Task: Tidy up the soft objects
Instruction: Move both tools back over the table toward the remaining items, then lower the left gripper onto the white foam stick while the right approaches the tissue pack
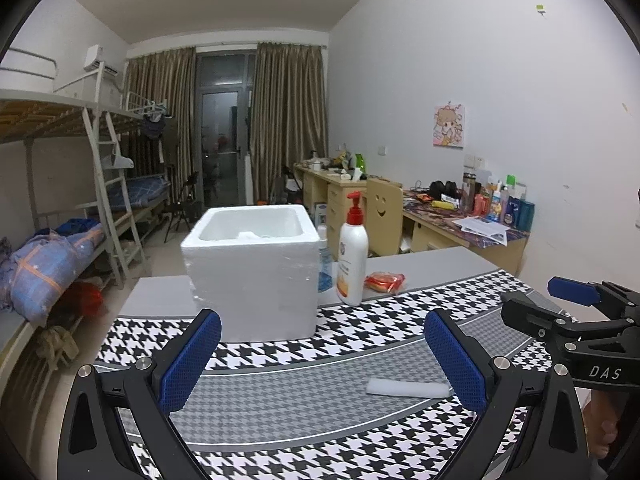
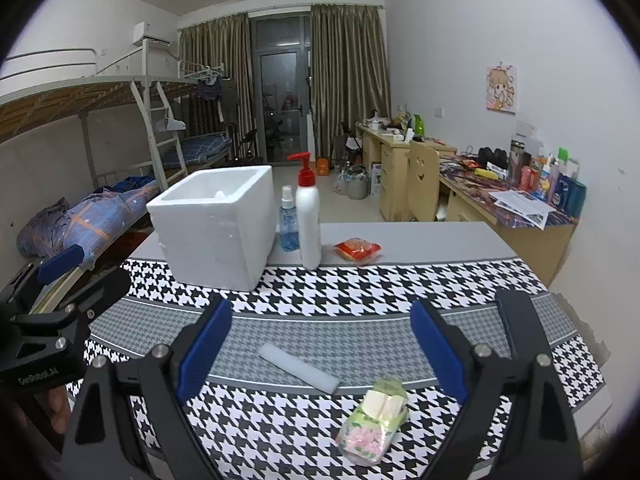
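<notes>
A white foam box (image 1: 250, 270) (image 2: 214, 222) stands open-topped on the houndstooth cloth, with something pale inside. A white foam strip (image 1: 408, 388) (image 2: 298, 372) lies flat on the grey band of the cloth. A green tissue pack (image 2: 372, 420) rests near the front edge, between the right gripper's fingers and below them. My left gripper (image 1: 322, 354) is open above the cloth, the strip near its right finger. My right gripper (image 2: 320, 344) is open too, holding nothing. Each gripper shows at the edge of the other's view.
A white pump bottle (image 1: 352, 250) (image 2: 308, 216), a blue spray bottle (image 2: 289, 220) and a red snack packet (image 1: 384, 282) (image 2: 358, 250) stand behind on the grey table (image 2: 420, 240). Bunk beds are at the left, cluttered desks (image 1: 472, 232) at the right wall.
</notes>
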`<state>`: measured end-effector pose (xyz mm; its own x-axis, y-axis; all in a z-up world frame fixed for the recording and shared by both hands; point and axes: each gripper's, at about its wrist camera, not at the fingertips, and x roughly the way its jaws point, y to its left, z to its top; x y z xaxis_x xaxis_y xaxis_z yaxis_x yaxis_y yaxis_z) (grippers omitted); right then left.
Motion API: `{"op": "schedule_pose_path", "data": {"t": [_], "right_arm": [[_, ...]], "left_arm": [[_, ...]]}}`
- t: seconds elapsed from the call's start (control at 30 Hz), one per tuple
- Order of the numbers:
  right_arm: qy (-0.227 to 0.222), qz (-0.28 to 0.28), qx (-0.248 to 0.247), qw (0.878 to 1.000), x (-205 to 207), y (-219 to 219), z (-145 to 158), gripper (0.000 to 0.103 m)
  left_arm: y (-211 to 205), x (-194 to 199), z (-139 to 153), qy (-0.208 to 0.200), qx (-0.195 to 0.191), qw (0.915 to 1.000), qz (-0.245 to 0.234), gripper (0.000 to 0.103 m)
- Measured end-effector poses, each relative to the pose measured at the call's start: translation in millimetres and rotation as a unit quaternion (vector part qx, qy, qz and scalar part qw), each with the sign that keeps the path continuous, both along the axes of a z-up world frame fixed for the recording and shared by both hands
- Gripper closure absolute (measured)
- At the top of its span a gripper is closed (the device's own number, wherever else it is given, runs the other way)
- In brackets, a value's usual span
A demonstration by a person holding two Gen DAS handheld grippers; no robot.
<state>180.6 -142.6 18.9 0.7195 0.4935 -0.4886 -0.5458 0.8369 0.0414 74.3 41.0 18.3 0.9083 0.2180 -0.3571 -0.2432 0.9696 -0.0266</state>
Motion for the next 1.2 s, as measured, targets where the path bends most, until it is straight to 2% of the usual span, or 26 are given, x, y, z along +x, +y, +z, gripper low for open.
{"op": "schedule_pose_path", "data": {"t": [0.27,0.93,1.1,1.2], "right_arm": [[0.01,-0.022,-0.009,1.0,5.0,-11.8,-14.0,0.01],[0.042,-0.049,-0.012,0.998,20.0,-34.5,-37.8,0.01],[0.051,-0.049,-0.015,0.997,23.2,-36.2,-45.1,0.01],[0.062,-0.054,-0.017,0.996,26.3,-37.4,-51.7,0.01]], "left_arm": [[-4.8,13.2,-8.5,0.013,-0.011,0.9997,-0.02,0.001],[-24.2,42.6,-21.8,0.037,-0.004,0.9976,-0.058,0.001],[-27.2,50.1,-28.3,0.056,-0.009,0.995,-0.082,0.001],[-28.5,56.3,-33.3,0.067,0.001,0.9941,-0.085,0.001]]}}
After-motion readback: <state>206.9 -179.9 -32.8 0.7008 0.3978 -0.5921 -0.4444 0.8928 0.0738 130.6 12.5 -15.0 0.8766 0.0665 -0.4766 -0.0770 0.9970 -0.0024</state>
